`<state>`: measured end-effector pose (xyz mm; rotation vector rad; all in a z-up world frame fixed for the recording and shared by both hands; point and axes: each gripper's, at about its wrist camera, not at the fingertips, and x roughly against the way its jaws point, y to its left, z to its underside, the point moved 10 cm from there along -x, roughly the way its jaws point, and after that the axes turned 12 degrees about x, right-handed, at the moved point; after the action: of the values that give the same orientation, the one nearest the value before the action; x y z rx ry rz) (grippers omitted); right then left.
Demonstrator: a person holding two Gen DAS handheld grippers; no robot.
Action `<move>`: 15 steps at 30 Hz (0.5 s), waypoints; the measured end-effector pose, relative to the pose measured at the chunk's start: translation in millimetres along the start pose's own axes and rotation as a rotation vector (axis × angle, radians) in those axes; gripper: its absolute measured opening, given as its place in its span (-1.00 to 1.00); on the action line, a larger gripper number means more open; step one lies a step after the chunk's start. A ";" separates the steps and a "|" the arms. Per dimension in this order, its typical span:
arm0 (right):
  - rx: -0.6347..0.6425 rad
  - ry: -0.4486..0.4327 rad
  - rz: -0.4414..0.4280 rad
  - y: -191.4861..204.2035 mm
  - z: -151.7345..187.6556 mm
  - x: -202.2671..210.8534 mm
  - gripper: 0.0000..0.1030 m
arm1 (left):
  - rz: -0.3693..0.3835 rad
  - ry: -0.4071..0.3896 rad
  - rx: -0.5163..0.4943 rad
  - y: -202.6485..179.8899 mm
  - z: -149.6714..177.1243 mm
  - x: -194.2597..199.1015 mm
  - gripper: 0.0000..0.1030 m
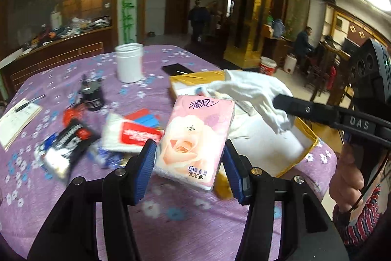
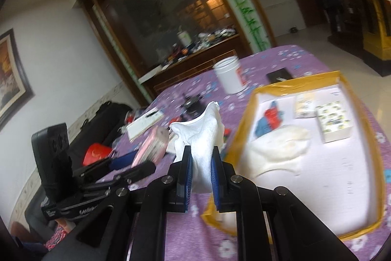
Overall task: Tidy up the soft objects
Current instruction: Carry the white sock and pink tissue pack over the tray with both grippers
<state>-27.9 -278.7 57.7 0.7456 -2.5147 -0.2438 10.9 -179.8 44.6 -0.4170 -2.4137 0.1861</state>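
My left gripper (image 1: pixel 189 158) is shut on a pink tissue pack (image 1: pixel 195 138) printed with a rose, held above the purple tablecloth just left of the yellow-edged box (image 1: pixel 306 146). My right gripper (image 2: pixel 200 163) is shut on a white cloth (image 2: pixel 202 136), which stands up from between its blue pads. In the left wrist view the right gripper (image 1: pixel 281 102) reaches in from the right, with the white cloth (image 1: pixel 254 94) hanging over the box. Inside the box (image 2: pixel 246 114) lie another white cloth (image 2: pixel 281 151), a red-blue pack (image 2: pixel 268 121) and two small patterned packs (image 2: pixel 334 124).
On the flowered tablecloth (image 1: pixel 183 224) lie a red-white tissue pack (image 1: pixel 132 136), a black-white packet (image 1: pixel 66 148), a dark small device (image 1: pixel 91 94), a white jar (image 1: pixel 129 62), a black phone (image 1: pixel 177 69) and a notebook (image 1: pixel 18 119). A person's hand and striped sleeve (image 1: pixel 356 217) show at the right.
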 end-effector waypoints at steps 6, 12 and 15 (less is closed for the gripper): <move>-0.050 -0.021 0.096 -42.5 -2.7 18.1 -0.72 | 0.035 0.034 -0.057 -40.3 -3.8 -19.7 0.03; -0.105 -0.001 0.169 -84.7 7.2 23.6 -0.72 | 0.065 0.074 -0.109 -76.8 -0.5 -40.3 0.03; -0.142 0.016 0.180 -103.5 17.4 23.4 -0.72 | 0.066 0.106 -0.127 -87.8 7.7 -54.2 0.03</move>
<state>-6.0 -377.5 21.1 0.4600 -2.4995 -0.3473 23.4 -281.1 27.3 -0.5505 -2.3168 0.0385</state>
